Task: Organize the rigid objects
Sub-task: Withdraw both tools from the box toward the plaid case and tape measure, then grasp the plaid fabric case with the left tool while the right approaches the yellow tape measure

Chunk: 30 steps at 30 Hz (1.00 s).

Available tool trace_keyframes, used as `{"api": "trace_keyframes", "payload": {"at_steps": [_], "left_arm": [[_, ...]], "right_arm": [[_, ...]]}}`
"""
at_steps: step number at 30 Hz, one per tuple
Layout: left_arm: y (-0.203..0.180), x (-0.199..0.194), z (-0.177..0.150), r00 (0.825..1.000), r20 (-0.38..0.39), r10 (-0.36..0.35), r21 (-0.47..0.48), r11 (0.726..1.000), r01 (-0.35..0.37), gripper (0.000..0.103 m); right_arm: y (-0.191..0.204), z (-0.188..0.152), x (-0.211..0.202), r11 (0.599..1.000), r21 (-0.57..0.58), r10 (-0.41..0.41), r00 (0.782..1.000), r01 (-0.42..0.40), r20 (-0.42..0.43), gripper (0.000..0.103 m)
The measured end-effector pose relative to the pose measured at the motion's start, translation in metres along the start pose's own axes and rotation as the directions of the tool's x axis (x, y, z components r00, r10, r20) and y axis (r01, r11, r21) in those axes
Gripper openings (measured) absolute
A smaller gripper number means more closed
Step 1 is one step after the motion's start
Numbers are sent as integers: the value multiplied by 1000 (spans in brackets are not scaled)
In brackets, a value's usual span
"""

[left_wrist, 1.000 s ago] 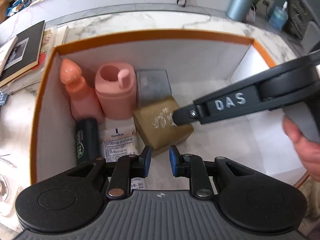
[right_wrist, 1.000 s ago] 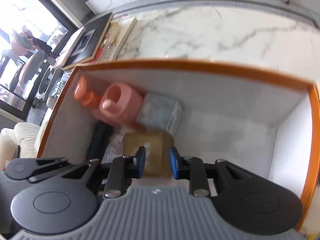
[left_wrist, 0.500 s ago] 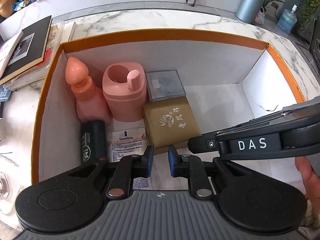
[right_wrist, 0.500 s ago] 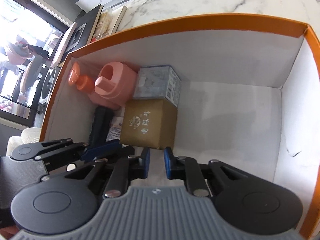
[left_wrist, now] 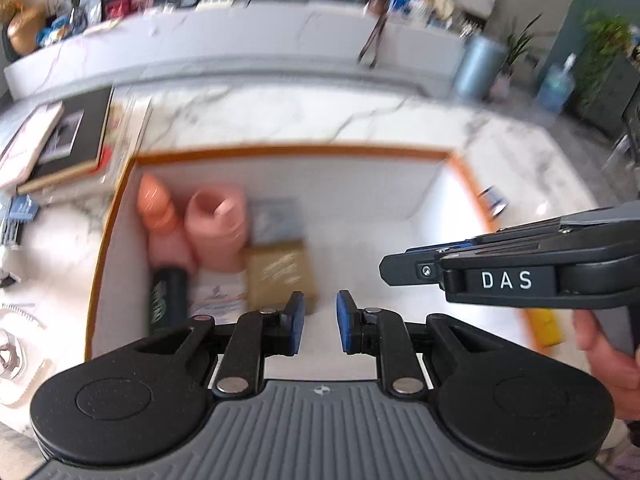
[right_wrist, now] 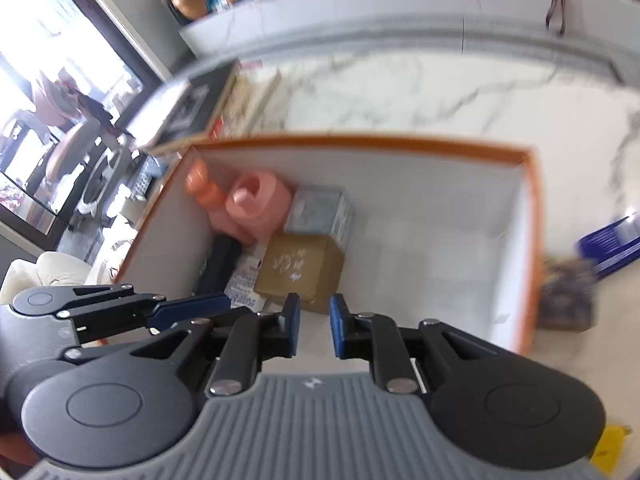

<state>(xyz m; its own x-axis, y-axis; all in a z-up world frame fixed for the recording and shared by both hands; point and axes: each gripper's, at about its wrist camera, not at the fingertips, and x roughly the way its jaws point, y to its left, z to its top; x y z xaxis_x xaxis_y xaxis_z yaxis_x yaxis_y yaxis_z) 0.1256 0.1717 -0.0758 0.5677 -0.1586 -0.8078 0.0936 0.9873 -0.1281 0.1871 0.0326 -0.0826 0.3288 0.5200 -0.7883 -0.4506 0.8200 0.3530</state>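
I had both tools above the box [left_wrist: 466, 168], each pressed together and pinching nothing: the left tool [left_wrist: 320, 322] over its near edge, the right tool [right_wrist: 311, 325] beside it. Inside the box, packed into its far left corner, sat the brown carton [right_wrist: 300, 270], a grey carton [right_wrist: 320, 214] behind it, the pink cup [right_wrist: 260, 204] and the orange bottle [right_wrist: 202, 186]. The box stood on the marble desk [right_wrist: 400, 92].

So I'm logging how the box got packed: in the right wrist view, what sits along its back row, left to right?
Orange bottle → pink container → grey box, then bare floor to the orange-rimmed box wall.
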Motion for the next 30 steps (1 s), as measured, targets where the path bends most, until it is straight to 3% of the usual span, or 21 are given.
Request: {"api": "trace_keyframes", "payload": {"at_steps": [4,7,12,17,21,25,26,30], "left_arm": [[-37,-27,3,995,77,-71,65,996,66,22],[-72,-36,2,986,96,-139,184,976,119,22],[-127,-25,-6,980,45,-196,332,928,170,22],[-176,2,-20,978,-45,-205,468,860,202,25],[-209,29,-34,980,-120,-160,614,763,200,36],[-237,53,-54,986,-151,-75,772,613,165,59],[-240,61,-58,985,-167,-51,797,581,166,60],[-251,94,-67,969,-242,51,859,476,189,70]], "right_arm": [[-23,-7,-53,999,23,-31,994,29,101,27],[-52,-19,-91,996,64,-79,985,70,155,27],[-111,-55,-132,971,184,-185,967,153,174,30],[-154,-95,-141,939,264,-258,960,223,107,30],[-174,-116,-127,927,282,-266,963,246,34,30],[-186,-130,-111,933,268,-251,968,239,12,35],[-188,-134,-108,935,256,-257,966,245,14,35],[-200,-139,-104,943,253,-228,973,215,20,35]]}}
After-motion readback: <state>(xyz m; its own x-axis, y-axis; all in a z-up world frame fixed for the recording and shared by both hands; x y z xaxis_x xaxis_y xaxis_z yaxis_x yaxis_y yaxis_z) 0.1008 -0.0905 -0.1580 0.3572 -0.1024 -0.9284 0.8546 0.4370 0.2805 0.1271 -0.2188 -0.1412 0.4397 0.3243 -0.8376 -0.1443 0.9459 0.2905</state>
